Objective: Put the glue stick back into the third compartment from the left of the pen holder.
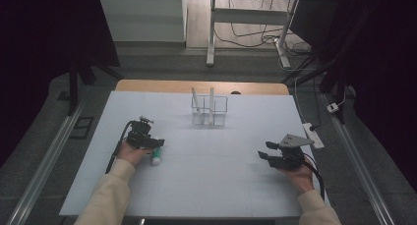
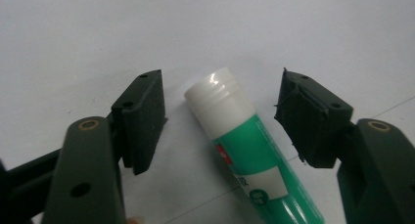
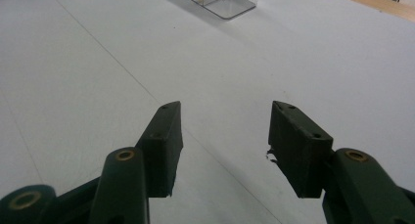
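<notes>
Now glue stick [image 2: 249,155] between left fingers [image 2: 142,119], untouched

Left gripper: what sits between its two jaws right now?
A green glue stick with a white cap lies on the white table between the left gripper jaws. In the left gripper view, a gap shows on each side, so the pads are not touching it.

Dim lab recording bay

A white-covered table [image 1: 206,185] is sitting between dark curtains; at twelve o'clock bare desk legs [image 1: 210,33] and loose cables [image 1: 255,37] are showing, at three o'clock a power strip [image 1: 313,135] is lying.
</notes>
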Demonstrator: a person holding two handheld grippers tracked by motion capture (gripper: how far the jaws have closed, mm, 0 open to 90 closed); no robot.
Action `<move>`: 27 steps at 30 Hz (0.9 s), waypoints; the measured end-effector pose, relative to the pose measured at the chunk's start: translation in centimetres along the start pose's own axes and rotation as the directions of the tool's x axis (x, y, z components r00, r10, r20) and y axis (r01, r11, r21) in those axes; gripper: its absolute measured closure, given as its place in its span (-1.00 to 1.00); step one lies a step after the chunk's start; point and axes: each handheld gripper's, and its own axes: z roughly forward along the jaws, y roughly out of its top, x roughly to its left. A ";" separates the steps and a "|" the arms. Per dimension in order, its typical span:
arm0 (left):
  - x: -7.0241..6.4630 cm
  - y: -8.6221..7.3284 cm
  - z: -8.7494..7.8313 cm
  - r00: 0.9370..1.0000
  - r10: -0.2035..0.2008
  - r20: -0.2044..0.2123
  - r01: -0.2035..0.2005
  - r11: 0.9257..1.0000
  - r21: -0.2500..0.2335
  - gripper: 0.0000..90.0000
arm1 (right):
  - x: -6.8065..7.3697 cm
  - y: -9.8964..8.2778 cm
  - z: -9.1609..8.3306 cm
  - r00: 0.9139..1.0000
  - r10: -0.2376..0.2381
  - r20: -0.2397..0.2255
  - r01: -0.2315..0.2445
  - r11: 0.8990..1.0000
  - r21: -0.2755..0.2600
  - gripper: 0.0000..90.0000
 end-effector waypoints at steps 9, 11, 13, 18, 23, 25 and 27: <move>-0.3 0.1 0.4 1.000 -0.007 -0.017 0.008 1.000 0.028 0.13 | -0.1 -0.1 -0.1 1.000 0.004 0.002 -0.004 1.000 -0.002 0.03; -0.4 0.2 0.4 1.000 0.007 -0.028 -0.006 0.999 0.037 0.16 | -0.1 -0.1 -0.1 1.000 0.002 0.003 -0.002 1.000 0.001 0.03; -0.5 0.4 0.4 1.000 0.011 -0.028 -0.010 0.999 0.048 0.20 | -0.1 -0.1 -0.1 1.000 -0.001 0.007 0.001 1.000 0.000 0.03; -0.4 0.5 0.4 0.999 0.015 -0.030 -0.013 0.998 0.057 0.26 | -0.1 -0.1 -0.3 1.000 -0.003 0.014 0.003 1.000 -0.001 0.03; -0.2 0.5 0.4 1.000 0.010 -0.023 -0.009 0.998 0.062 0.33 | -0.2 -0.2 -0.2 1.000 -0.002 0.013 0.002 1.000 0.003 0.03; -0.1 0.5 0.4 1.000 0.007 -0.018 -0.006 0.998 0.060 0.34 | -0.1 -0.1 -0.2 1.000 -0.008 0.013 0.008 1.000 0.004 0.03; -0.1 0.5 0.4 1.000 0.007 -0.013 -0.006 0.998 0.061 0.34 | -0.1 -0.1 -0.2 1.000 -0.009 0.015 0.009 1.000 0.005 0.03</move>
